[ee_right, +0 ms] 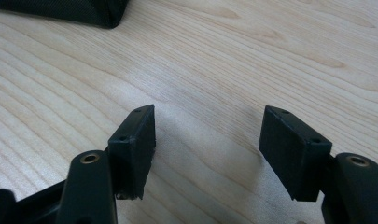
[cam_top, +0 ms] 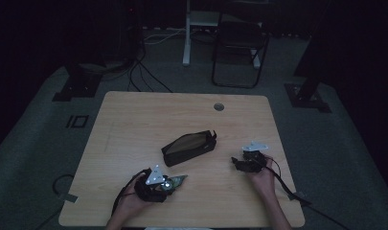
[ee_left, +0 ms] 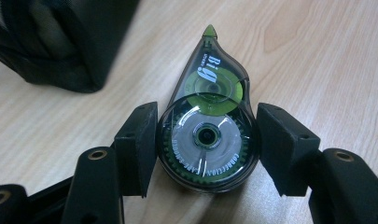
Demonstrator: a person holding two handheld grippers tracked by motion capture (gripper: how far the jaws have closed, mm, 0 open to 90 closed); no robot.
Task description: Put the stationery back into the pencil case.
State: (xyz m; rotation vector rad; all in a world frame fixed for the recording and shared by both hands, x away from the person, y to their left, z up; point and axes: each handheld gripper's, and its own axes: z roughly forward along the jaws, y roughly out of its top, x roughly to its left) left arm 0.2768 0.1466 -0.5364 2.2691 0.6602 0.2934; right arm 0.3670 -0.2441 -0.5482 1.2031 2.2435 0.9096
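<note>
Two grippers sit near the desk's [cam_top: 134, 110] front edge: the left gripper [ee_left: 207, 140] clamps a tape dispenser [ee_left: 207, 140] flat on the wood near the front left corner, its green tip toward the black pouch [cam_top: 189, 147] mid-desk. Right gripper [ee_right: 207, 140], toward the right edge, has its jaws apart over bare wood.

Dim recording lab or studio: wooden surface [cam_top: 134, 120] on grey carpet, black stands and cables [cam_top: 143, 76] beyond, folding chair [cam_top: 239, 52] at far side.
</note>
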